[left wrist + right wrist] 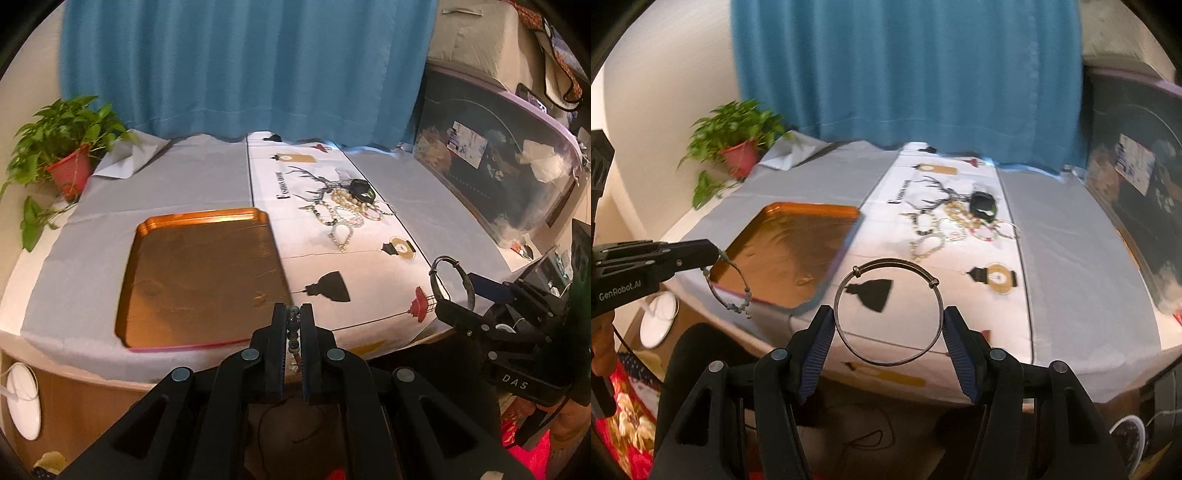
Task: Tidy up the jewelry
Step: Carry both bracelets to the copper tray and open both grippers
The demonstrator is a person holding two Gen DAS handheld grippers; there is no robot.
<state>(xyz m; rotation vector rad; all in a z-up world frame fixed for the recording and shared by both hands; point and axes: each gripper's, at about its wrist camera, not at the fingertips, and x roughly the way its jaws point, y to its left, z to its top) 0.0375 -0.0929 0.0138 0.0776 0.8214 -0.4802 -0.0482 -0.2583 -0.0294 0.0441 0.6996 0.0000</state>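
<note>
While my right gripper [888,325] clasps a thin round silver metal bangle [888,312] by its two sides, my left gripper [294,314] is pinched tight on a slim cord bracelet with small grey-blue beads [729,291], which dangles just off the table's near edge. Beyond lies the rectangular copper-coloured metal tray [199,273]. Farther back, a heap of pearl and bead jewelry [349,210] sits on the printed white table runner [354,269].

A blue curtain [243,62] hangs at 12 o'clock behind the cloth-covered table [177,177]; a potted plant [62,147] sits at 9 o'clock — cream wall [665,81] beyond, warm indoor light.
</note>
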